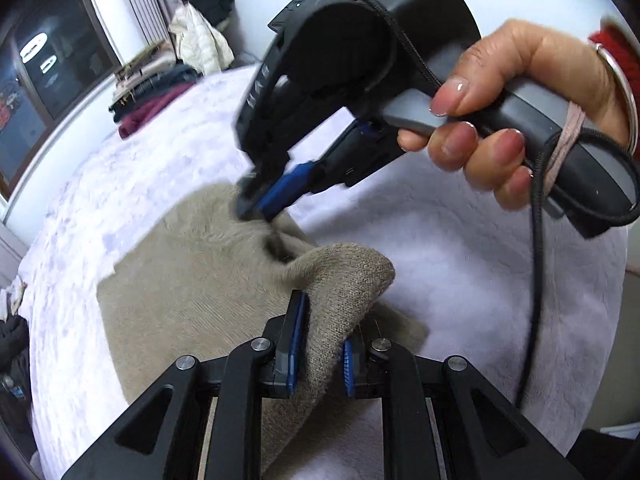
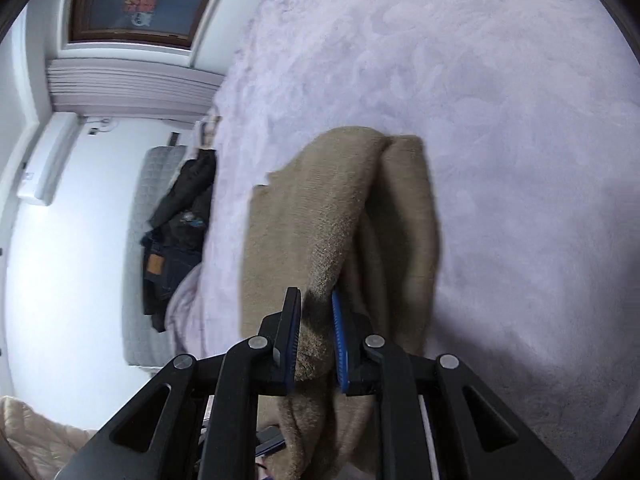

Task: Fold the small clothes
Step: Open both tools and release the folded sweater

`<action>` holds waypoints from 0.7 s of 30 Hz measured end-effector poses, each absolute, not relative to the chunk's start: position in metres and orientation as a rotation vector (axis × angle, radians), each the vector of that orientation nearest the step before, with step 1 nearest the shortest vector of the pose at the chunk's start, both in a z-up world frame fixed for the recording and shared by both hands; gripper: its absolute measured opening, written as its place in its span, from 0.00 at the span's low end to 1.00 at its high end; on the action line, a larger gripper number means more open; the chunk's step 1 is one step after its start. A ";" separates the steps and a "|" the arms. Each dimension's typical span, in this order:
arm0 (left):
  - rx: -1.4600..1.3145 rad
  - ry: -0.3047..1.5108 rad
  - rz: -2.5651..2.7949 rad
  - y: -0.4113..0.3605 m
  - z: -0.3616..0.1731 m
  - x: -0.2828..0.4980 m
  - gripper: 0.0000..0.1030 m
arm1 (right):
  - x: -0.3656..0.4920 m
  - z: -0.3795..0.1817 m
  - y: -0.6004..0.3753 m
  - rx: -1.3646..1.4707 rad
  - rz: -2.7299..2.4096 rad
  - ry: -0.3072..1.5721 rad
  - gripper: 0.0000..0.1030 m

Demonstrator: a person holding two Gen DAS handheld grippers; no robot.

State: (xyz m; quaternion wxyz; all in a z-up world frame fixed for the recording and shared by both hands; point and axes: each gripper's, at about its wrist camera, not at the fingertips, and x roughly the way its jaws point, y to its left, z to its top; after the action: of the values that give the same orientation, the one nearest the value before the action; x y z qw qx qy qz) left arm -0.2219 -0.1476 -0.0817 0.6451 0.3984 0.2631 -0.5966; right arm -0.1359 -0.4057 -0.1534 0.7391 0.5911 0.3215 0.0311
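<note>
Over by the window, a stack of folded clothes (image 1: pixel 148 96) sits at the far edge of the bed, likely the done pile. Moving in, the beige knit garment (image 1: pixel 192 280) lies partly flat on the pale fluffy blanket (image 1: pixel 460 248), and the left gripper (image 1: pixel 320 354) is pinched tight on a bunched-up fold of it, lifting that edge clear of the blanket, so the fabric can be carried over, I'd say. Just beyond, the right gripper (image 1: pixel 256 210) comes down onto the same garment further along; from its own camera the right gripper (image 2: pixel 316 344) is clamped on a beige fold too, cloth draping away from it. On the right, the person's hand (image 1: pixel 500 120) squeezes the handle, cable trailing down. Two corners held at once: looks like a fold-over is underway, not yet laid down.
</note>
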 end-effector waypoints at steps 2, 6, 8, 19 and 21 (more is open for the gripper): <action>0.868 0.645 -1.349 -0.143 -0.077 -0.217 0.23 | -0.144 -0.165 -0.408 1.315 -0.003 0.753 0.20; 0.769 0.704 -1.338 -0.125 -0.059 -0.203 0.79 | -0.165 -0.164 -0.402 1.373 -0.002 0.706 0.75; 0.731 0.755 -1.341 -0.117 -0.050 -0.192 0.79 | -0.178 -0.161 -0.395 1.420 0.044 0.651 0.76; 0.485 1.033 -0.956 -0.106 -0.059 -0.047 0.79 | -0.209 -0.174 -0.331 1.522 0.164 0.657 0.68; 0.451 1.106 -0.876 -0.104 -0.074 -0.026 0.79 | -0.209 -0.178 -0.328 1.563 0.208 0.640 0.68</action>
State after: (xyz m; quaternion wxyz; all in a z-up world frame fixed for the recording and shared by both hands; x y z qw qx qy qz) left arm -0.0259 -0.1040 -0.0738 0.7381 0.2055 0.5037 -0.3992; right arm -0.2093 -0.3281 -0.1782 0.6594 0.6905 0.2827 0.0920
